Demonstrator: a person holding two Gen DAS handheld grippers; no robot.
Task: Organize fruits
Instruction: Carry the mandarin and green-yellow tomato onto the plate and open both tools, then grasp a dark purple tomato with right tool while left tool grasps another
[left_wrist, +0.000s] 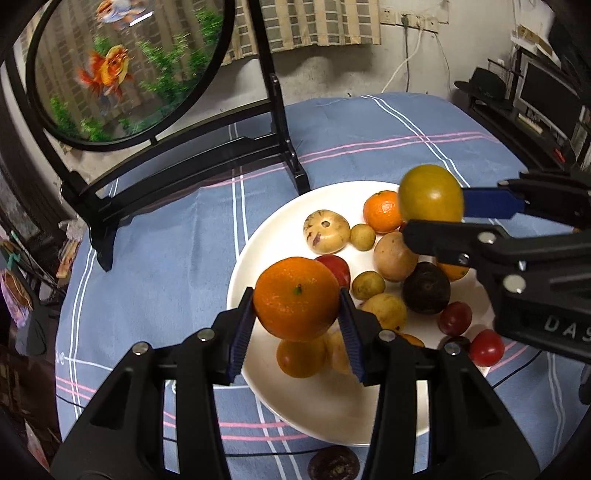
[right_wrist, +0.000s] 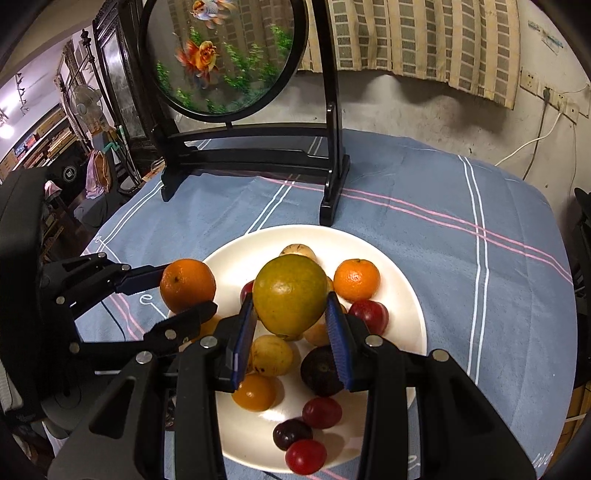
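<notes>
the left tongs (left_wrist: 297, 314) grip an orange (left_wrist: 296, 298), the blue pads pressing on its two sides, in the lower centre of the left wrist view. it hangs above the near edge of the white plate (left_wrist: 258, 236), probably so that it can be put down among the other fruits. the right tongs (right_wrist: 291, 314) are closed on a green-yellow fruit (right_wrist: 290, 293), held over the middle of the plate for the same reason, i think. the orange is round, bright, with a small green stem mark. the green-yellow fruit is bigger, smooth, a bit pear-shaped. the plate, which stands on the desk with a blue striped cloth (right_wrist: 443, 221), already holds a mandarin (right_wrist: 357, 278) and small red and yellow fruits.
</notes>
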